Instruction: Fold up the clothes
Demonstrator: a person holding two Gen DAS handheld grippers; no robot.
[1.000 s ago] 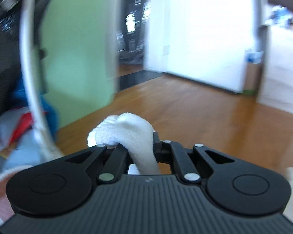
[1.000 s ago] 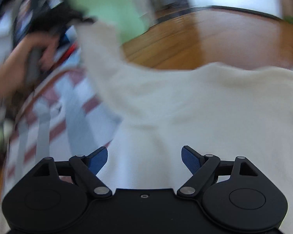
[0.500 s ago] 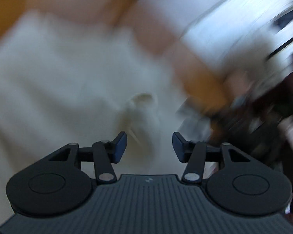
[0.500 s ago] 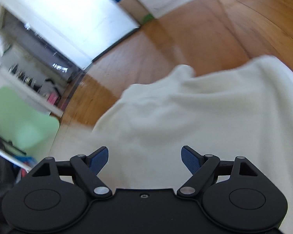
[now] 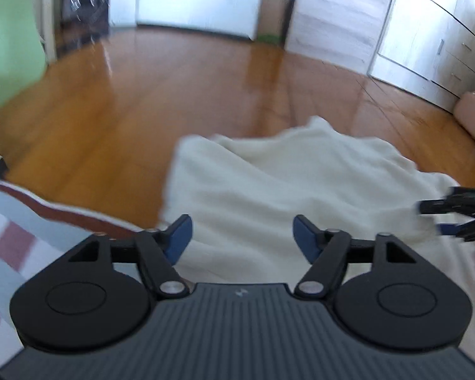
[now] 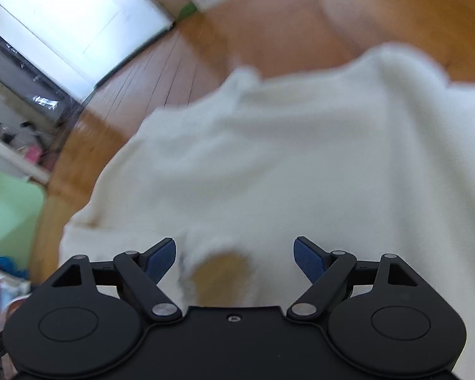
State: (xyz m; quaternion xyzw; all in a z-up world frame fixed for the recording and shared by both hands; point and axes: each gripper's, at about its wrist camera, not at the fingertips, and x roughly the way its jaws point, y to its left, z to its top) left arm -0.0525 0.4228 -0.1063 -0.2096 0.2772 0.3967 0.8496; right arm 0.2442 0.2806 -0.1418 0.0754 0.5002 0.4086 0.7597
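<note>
A cream-white garment (image 5: 288, 186) lies spread on the wooden floor, rumpled along its far edge. My left gripper (image 5: 242, 237) hovers over its near left part with its jaws opening; the cloth lies below them and the blue pads do not press on it. In the right wrist view the same garment (image 6: 300, 158) fills the middle. My right gripper (image 6: 236, 258) stands open above it, over a small gap where the floor shows through. The right gripper's tips (image 5: 452, 218) show at the right edge of the left wrist view.
A grey, white and red striped mat (image 5: 22, 231) lies at the lower left. A green panel (image 5: 6, 41) stands at the left. White cabinets (image 5: 427, 41) line the far right, with a pink bag (image 5: 473, 114) on the floor. Bare wooden floor (image 5: 142, 101) stretches beyond the garment.
My left gripper held a bunched piece of the white garment a second ago; it has let go, its jaws have spread, and it has swung down over the cloth. The right gripper rolled and stayed open.
</note>
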